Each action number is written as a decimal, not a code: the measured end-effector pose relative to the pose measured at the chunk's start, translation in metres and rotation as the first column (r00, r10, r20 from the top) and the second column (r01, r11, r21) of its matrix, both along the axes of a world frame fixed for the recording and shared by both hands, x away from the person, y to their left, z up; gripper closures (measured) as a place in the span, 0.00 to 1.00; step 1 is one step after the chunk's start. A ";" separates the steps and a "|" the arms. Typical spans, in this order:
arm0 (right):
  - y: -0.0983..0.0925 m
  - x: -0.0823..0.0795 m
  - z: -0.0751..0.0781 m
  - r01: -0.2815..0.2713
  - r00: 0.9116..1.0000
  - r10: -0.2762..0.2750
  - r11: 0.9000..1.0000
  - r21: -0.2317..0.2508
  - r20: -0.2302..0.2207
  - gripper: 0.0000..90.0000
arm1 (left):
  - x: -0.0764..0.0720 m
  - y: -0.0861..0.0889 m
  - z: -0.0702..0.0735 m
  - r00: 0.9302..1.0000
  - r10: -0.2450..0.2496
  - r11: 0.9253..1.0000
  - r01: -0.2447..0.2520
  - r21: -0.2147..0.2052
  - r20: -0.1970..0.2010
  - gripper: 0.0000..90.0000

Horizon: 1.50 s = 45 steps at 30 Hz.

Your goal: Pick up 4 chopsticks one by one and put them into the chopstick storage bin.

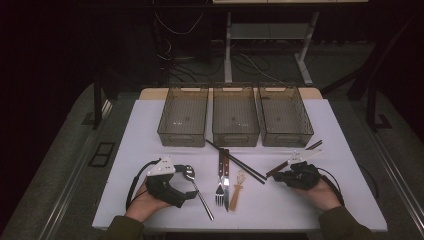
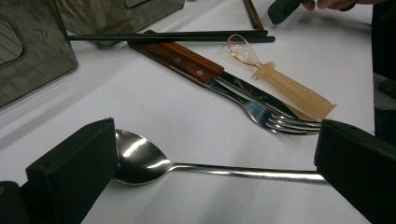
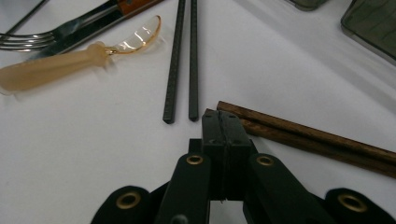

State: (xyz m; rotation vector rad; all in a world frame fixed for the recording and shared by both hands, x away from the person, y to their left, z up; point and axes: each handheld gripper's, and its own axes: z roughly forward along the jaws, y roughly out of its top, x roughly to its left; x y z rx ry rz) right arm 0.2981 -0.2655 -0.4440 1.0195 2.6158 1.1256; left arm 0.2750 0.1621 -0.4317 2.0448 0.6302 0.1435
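1. You are holding the left gripper [image 1: 189, 184] low over the white table [image 1: 150, 125], its jaws spread wide and grasping nothing.
2. In the left gripper view, the steel spoon [image 2: 154, 163] is lying flat between those jaws, its bowl just beside one pad and its handle running toward the other.
3. You are keeping the right gripper [image 3: 223, 122] clenched, the jaws pressed together with nothing between them.
4. Its tip is sitting just beside the ends of the brown wooden chopsticks [image 3: 317, 140], with the black chopsticks [image 3: 182, 60] lying near, straight ahead.
5. The fork [image 1: 219, 187] and knife [image 1: 226, 182], both wooden-handled, are lying side by side mid-table, and the amber plastic spoon [image 1: 237, 192] is resting just to their right.
6. Three smoky clear bins [image 1: 236, 120] are standing in a row along the far edge.
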 end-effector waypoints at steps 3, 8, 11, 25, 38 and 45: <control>0.001 0.003 -0.002 0.005 1.000 -0.005 1.000 -0.005 -0.006 1.00 | 0.000 0.000 0.000 1.000 0.002 1.000 -0.002 -0.003 0.002 0.00; 0.003 0.007 -0.002 0.006 1.000 -0.007 1.000 -0.004 -0.007 1.00 | 0.000 0.000 0.000 1.000 0.001 1.000 -0.001 0.002 0.000 0.00; 0.006 0.008 -0.003 0.000 1.000 0.000 1.000 -0.004 -0.005 1.00 | 0.000 0.000 0.000 1.000 0.002 1.000 -0.002 0.001 -0.001 0.00; 0.012 0.015 -0.005 -0.005 1.000 0.005 1.000 -0.009 0.000 1.00 | 0.000 0.000 0.000 1.000 -0.002 1.000 0.002 0.001 -0.002 0.00; 0.016 0.021 -0.005 0.002 1.000 -0.002 1.000 -0.001 0.000 1.00 | 0.000 0.000 0.000 1.000 -0.001 1.000 0.001 0.001 -0.003 0.00; 0.017 0.023 -0.005 -0.001 1.000 0.001 1.000 -0.002 0.004 1.00 | 0.000 0.000 0.000 1.000 -0.001 1.000 0.001 0.001 -0.004 0.00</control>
